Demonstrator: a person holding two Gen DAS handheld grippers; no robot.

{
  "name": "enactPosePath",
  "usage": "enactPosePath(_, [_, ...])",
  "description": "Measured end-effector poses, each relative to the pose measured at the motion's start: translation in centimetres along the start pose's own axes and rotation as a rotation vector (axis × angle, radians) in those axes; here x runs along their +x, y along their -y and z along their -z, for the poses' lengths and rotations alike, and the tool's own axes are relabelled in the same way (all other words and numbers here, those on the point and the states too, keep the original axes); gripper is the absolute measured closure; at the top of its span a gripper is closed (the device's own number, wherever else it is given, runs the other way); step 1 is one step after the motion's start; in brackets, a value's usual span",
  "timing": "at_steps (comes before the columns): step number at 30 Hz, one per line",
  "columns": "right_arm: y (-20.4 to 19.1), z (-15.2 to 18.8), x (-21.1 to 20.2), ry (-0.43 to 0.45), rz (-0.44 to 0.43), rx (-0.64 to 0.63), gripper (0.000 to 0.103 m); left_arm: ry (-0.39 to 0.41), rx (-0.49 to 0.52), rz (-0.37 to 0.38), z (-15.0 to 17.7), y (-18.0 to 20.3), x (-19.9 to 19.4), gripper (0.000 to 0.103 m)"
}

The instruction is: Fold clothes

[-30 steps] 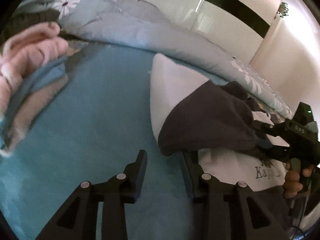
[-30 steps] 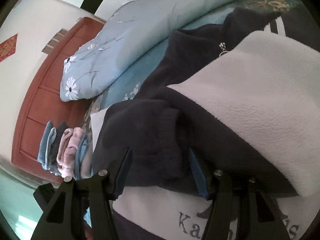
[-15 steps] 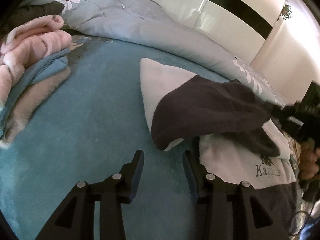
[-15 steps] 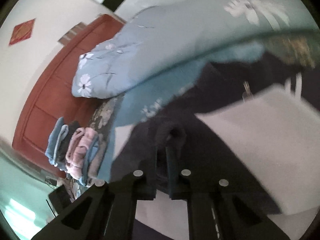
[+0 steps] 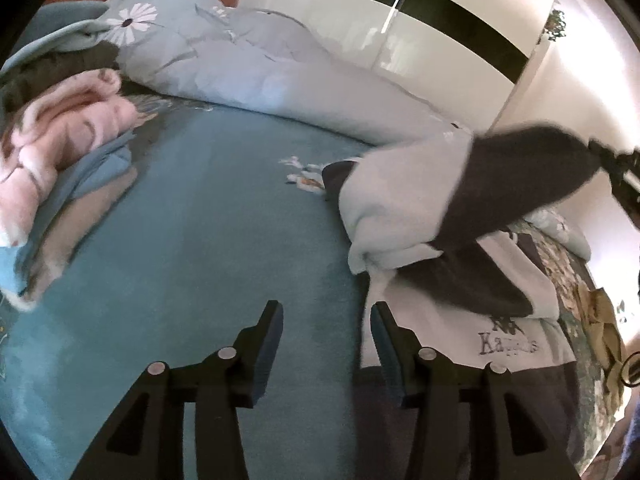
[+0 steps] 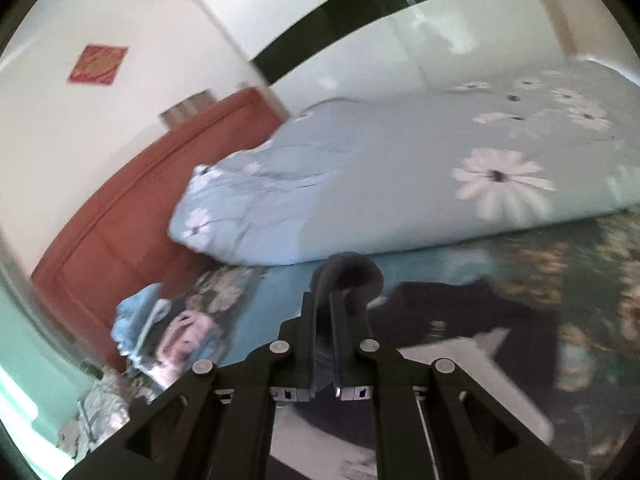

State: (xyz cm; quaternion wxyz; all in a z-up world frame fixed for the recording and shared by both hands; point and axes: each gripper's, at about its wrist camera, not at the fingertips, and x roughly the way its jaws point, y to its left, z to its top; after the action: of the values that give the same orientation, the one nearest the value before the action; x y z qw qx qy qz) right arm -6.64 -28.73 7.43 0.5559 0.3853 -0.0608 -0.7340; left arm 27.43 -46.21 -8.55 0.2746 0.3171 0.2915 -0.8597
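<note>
A white and dark fleece jacket lies on the teal bed sheet, lettering facing up. Its sleeve is pulled up off the bed toward the upper right, where my right gripper holds its end. In the right wrist view my right gripper is shut on the dark cuff, with the jacket below it. My left gripper hovers over the sheet at the jacket's left edge. Its jaws are opening and nothing is between them.
A pale blue floral duvet is bunched along the far side of the bed. A stack of folded clothes with a pink piece sits at the left by the wooden headboard. A white wardrobe stands behind.
My right gripper closed on the sleeve's cuff and rose, drawing the sleeve up and to the right off the jacket. My left gripper's jaws spread wider and it lifted slightly.
</note>
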Motion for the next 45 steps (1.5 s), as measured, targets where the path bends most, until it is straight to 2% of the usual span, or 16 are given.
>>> enactPosePath(4, [6.6,2.4,-0.6,-0.046,0.117,0.085,0.099,-0.02,0.015,0.016,-0.4,0.9,1.2,0.052])
enactPosePath(6, [10.2,4.6,0.0,-0.09,0.184,0.16,0.099,-0.033,0.023,0.021,-0.4,1.3,1.7,0.052])
enactPosePath(9, [14.1,6.9,0.4,-0.13,0.231,0.242,0.099,-0.042,0.044,0.019,-0.6,1.8,2.2,0.052])
enactPosePath(12, [16.1,8.5,0.1,-0.14,0.222,0.294,0.099,-0.04,0.05,0.017,-0.9,2.1,2.3,0.052])
enactPosePath(17, [15.0,8.7,-0.1,-0.125,0.143,0.264,0.098,-0.035,0.019,0.026,-1.1,2.2,2.6,0.05])
enactPosePath(18, [14.5,8.8,0.5,-0.139,0.125,0.26,0.092,-0.038,0.019,0.03,-1.1,2.4,2.8,0.05])
enactPosePath(19, [14.1,8.9,1.1,-0.154,0.107,0.256,0.075,-0.041,0.02,0.033,-1.1,2.6,2.9,0.05])
enactPosePath(21, [13.3,9.3,2.4,-0.191,0.126,0.224,0.053,-0.044,0.03,0.033,-1.0,2.9,3.1,0.05])
enactPosePath(30, [13.2,10.5,5.3,-0.231,0.093,0.25,0.053,-0.062,0.02,0.02,0.0,2.7,3.0,0.048])
enactPosePath(32, [12.9,10.2,5.5,-0.218,0.076,0.26,0.062,-0.059,0.018,0.015,0.1,2.4,2.8,0.048])
enactPosePath(33, [12.8,10.1,5.6,-0.212,0.064,0.269,0.078,-0.058,0.013,0.013,0.1,2.2,2.7,0.048])
enactPosePath(36, [12.4,9.7,5.8,-0.214,0.07,0.278,0.084,-0.054,0.0,0.011,0.1,1.7,2.4,0.048])
enactPosePath(39, [11.6,8.8,5.2,-0.195,0.094,0.24,0.085,-0.05,0.0,0.012,0.1,1.5,2.2,0.048])
enactPosePath(42, [10.4,6.7,3.4,-0.113,0.081,0.193,0.085,-0.045,0.007,0.012,0.2,1.4,1.9,0.048])
enactPosePath(45, [10.2,5.2,1.7,-0.056,0.114,0.151,0.085,-0.042,0.005,0.014,0.2,1.2,1.8,0.048])
